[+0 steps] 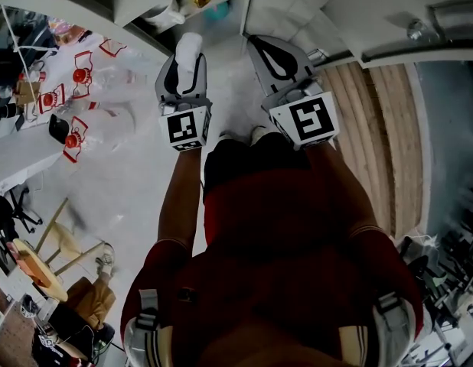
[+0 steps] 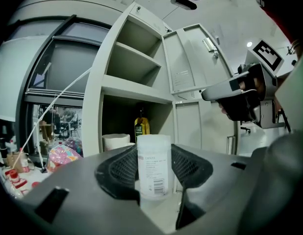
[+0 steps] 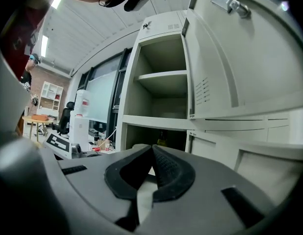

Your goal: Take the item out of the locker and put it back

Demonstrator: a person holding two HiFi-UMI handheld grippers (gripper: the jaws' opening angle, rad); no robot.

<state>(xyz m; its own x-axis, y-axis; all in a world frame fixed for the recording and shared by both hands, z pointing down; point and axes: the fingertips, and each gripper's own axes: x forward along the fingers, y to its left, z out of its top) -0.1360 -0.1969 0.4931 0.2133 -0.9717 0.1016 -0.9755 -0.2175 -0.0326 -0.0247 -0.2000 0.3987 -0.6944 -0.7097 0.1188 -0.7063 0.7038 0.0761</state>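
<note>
Workshop bkgd, cluttered white table (image 1: 11,170) at far left; next, the left gripper (image 2: 153,153) is clamped on a white labelled jar (image 2: 153,170), upright btwn its pads, out in front of the grey locker (image 2: 134,89), on no shelf. Locker door (image 2: 190,58) stands open; lower compartment has a white roll (image 2: 115,141) by its left edge, yellowish bottle (image 2: 141,126) behind. Right gripper (image 3: 152,151) on the right, jaws together w/ nothing btwn them.

The person is wearing a dark red short-sleeved shirt (image 1: 282,281), black legwear (image 1: 236,163), pale shoes (image 1: 258,134) and grey buckled shoulder straps (image 1: 148,312). The grey left claw (image 1: 183,67) and right claw (image 1: 276,61) are each carrying a black-and-white marker cube (image 1: 184,128) and black ribbed pads (image 3: 168,173).
</note>
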